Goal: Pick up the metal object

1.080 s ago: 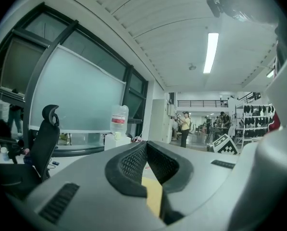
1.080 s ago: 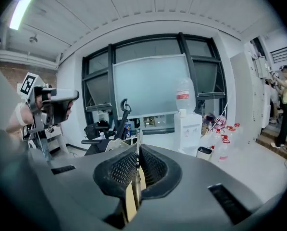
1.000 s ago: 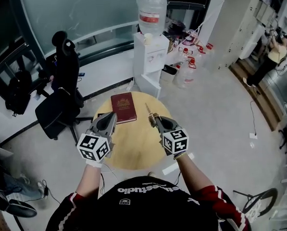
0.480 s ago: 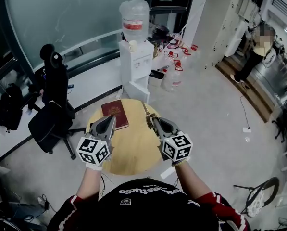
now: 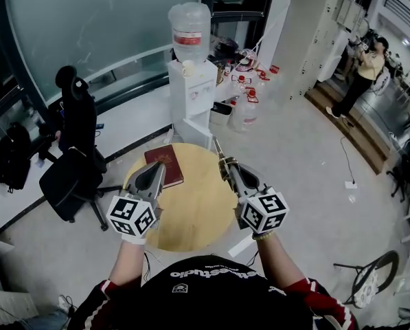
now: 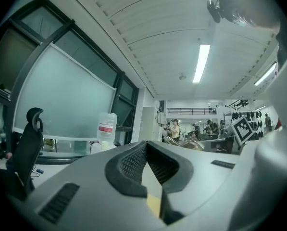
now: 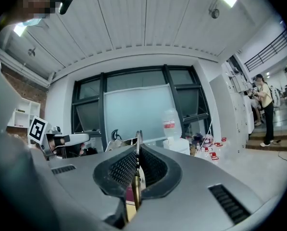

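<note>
**Metal object held aloft in right gripper over round table**

The right gripper [image 5: 226,166] has its jaws clamped on the slim metal object [image 7: 136,186], whose thin blade sits upright between the ribbed pads and sticks out past the tips. In the head view the object points toward 11 o'clock from the gripper and hangs over the 2 o'clock rim of the round wooden table [image 5: 191,215], off its top. The left gripper [image 5: 159,168] hovers over the table's 10 o'clock side with its jaw tips together and nothing between them; its own view looks level across the room. The two grippers are held side by side and well apart, each marker cube close to the person's hand. A red book [image 5: 165,165] lies flat at the table's 11 o'clock edge, just beside the left gripper's tips in the head view. Beyond the table at 12 o'clock stands a white water dispenser [image 5: 191,81] with a bottle on top, and spare water jugs [image 5: 246,112] sit on the floor at 1 o'clock. A black office chair [image 5: 74,150] stands at 9 o'clock, and a standing person [image 5: 359,74] is seen far off at 2 o'clock
</note>
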